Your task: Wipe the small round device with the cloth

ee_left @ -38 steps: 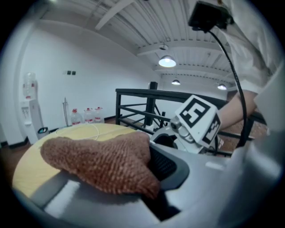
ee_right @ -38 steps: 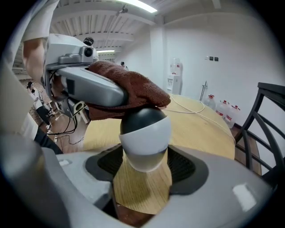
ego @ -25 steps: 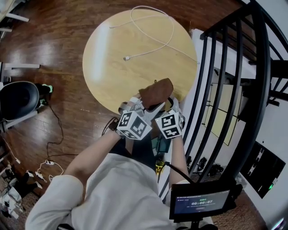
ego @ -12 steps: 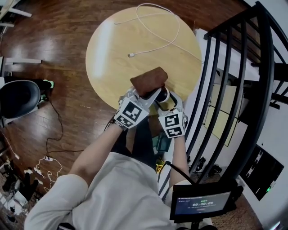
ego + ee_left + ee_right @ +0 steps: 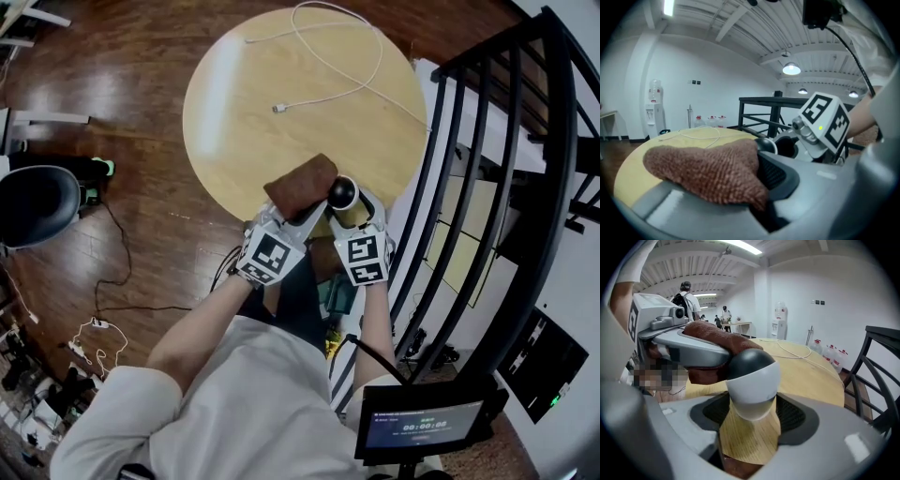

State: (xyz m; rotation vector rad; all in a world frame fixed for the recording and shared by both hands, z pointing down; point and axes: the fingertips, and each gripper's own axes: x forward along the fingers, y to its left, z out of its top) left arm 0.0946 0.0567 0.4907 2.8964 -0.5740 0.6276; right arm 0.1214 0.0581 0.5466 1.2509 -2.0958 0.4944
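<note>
While the right gripper (image 5: 753, 422) holds the small round device (image 5: 752, 378) in wide-set jaws, the left gripper (image 5: 747, 190), clamped on the cloth (image 5: 703, 168), should rub lightly over its dark top just beside the tips.

The cloth (image 5: 703, 171) half hides the small round device (image 5: 767, 144).

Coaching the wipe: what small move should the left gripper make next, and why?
Probably slide the cloth in the left gripper across the dark top of the device: the right gripper grips its white body, and the cloth sits beside that top.
</note>
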